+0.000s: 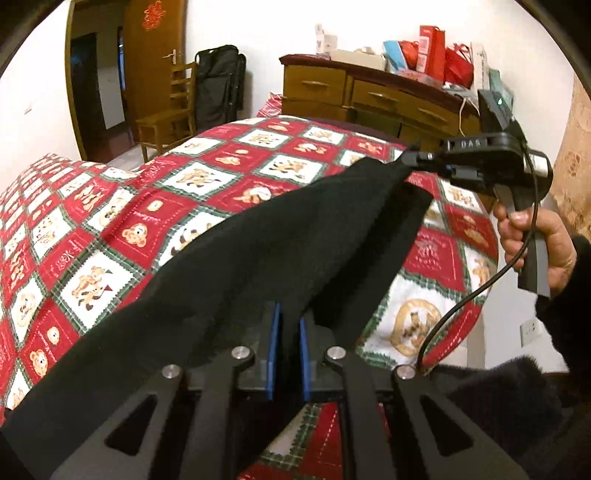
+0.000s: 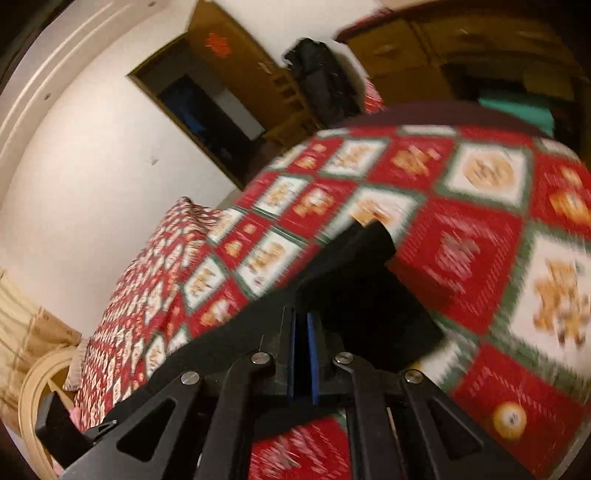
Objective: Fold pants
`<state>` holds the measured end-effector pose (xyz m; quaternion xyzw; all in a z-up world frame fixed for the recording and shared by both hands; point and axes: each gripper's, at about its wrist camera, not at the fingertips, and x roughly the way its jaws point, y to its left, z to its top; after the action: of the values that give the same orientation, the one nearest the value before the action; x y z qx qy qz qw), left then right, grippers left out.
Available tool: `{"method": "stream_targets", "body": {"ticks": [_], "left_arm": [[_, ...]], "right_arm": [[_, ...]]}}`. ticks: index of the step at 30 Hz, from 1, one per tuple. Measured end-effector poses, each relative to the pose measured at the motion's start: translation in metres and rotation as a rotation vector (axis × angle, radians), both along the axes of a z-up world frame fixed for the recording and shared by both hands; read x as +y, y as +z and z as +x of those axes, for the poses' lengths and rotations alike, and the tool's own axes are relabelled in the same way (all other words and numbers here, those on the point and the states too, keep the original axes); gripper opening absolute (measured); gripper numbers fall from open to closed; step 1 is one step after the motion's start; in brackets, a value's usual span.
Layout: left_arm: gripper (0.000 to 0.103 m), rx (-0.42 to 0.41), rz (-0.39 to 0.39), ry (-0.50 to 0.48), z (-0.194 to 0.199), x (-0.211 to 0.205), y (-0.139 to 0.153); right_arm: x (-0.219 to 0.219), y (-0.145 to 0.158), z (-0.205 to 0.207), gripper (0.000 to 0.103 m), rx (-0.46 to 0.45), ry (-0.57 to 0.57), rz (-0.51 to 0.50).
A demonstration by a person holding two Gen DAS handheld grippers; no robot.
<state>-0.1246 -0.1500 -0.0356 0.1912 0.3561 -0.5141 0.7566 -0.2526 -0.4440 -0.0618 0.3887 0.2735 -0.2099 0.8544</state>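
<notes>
your left gripper (image 1: 288, 332) is clamped narrow on an edge of the black pants (image 1: 258, 251), which hang stretched above the red teddy-bear quilt (image 1: 110, 221). your right gripper (image 1: 410, 157) pinches the far corner of the same edge, its blue pads (image 2: 314, 354) nearly together on cloth. the right view is blurred. a wooden dresser (image 1: 369, 96) stands behind the bed.

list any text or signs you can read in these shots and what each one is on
"DAS" in pale letters on the black body of the right gripper, which pinches the black pants.
Red paper sign on the wooden door: a decorative character, too small to read.
Lettering on the quilt squares: too blurred.
</notes>
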Motion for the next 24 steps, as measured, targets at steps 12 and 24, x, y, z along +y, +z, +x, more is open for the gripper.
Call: {"method": "stream_targets", "body": {"ticks": [12, 24], "left_arm": [[0.011, -0.018, 0.019, -0.055, -0.013, 0.008, -0.003], [0.058, -0.007, -0.041, 0.317, 0.039, 0.117, 0.022]], "right_arm": [[0.004, 0.005, -0.036, 0.007, 0.007, -0.089, -0.002], [0.170, 0.023, 0.055, 0.064, 0.071, 0.687, -0.521]]}}
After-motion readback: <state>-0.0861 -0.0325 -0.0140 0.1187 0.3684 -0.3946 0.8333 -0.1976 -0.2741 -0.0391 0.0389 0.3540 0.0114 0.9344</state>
